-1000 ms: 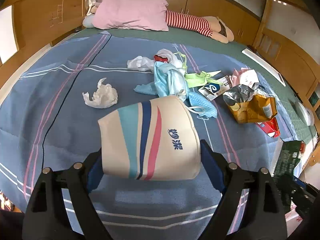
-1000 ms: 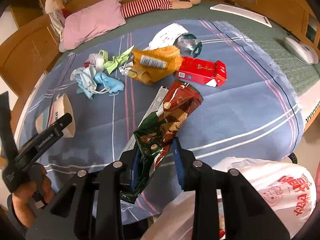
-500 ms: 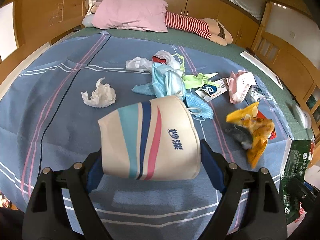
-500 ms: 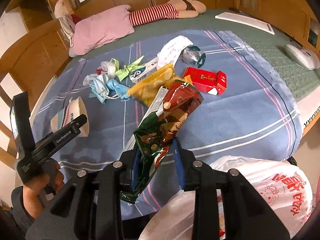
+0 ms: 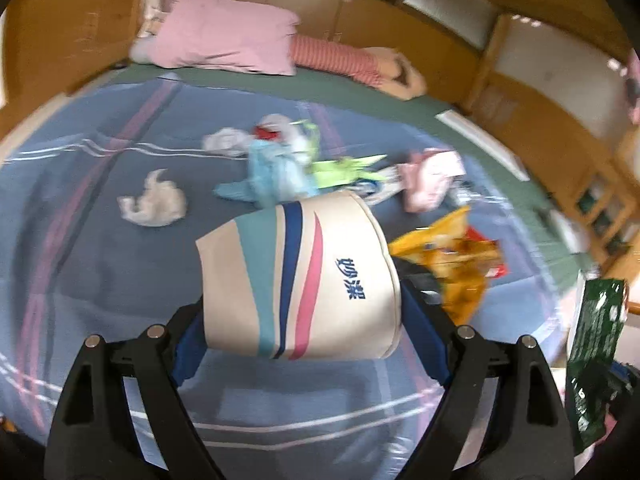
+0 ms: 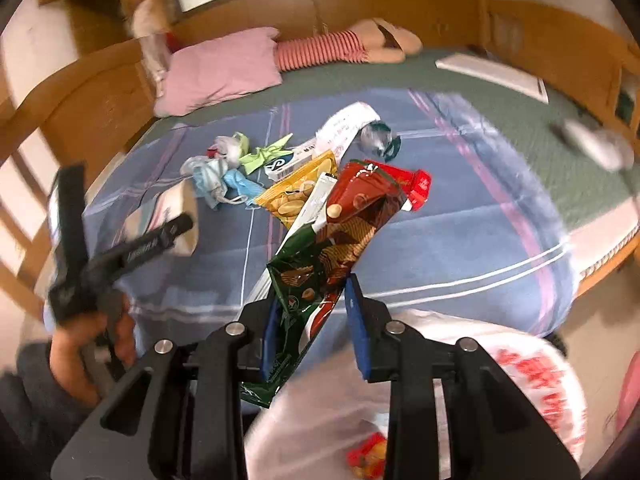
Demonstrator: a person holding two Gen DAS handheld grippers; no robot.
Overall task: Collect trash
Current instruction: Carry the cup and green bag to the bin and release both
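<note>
Both jaws are gripping something: the left gripper [image 5: 300, 332] is spread wide around a cream paper cup [image 5: 298, 280] with teal, navy and pink stripes, its blue pads pressed against the cup's two sides, and the cup lies on its side in the grip with its open mouth facing away from the camera. On the right, the right gripper [image 6: 312, 320] is closed narrowly on the lower part of a green-and-red snack wrapper [image 6: 332, 240], which sticks up and forward out of the jaws above the bed [image 6: 460, 240]. A white plastic bag [image 6: 532, 380] with red print sits just below the right gripper at the near edge of the bed. In the right wrist view a hand [image 6: 84, 344] holds the handle of the left gripper at the lower left. More trash lies scattered on the blue striped bedcover beyond the cup: a crumpled white tissue [image 5: 154, 204], a bundle of light blue face masks [image 5: 272, 176], a lime green wrapper [image 5: 344, 168], a yellow chip bag [image 5: 448, 256] and a red packet [image 6: 416, 184] partly hidden behind the held wrapper. A pink pillow [image 5: 224, 36] rests at the head of the bed.
</note>
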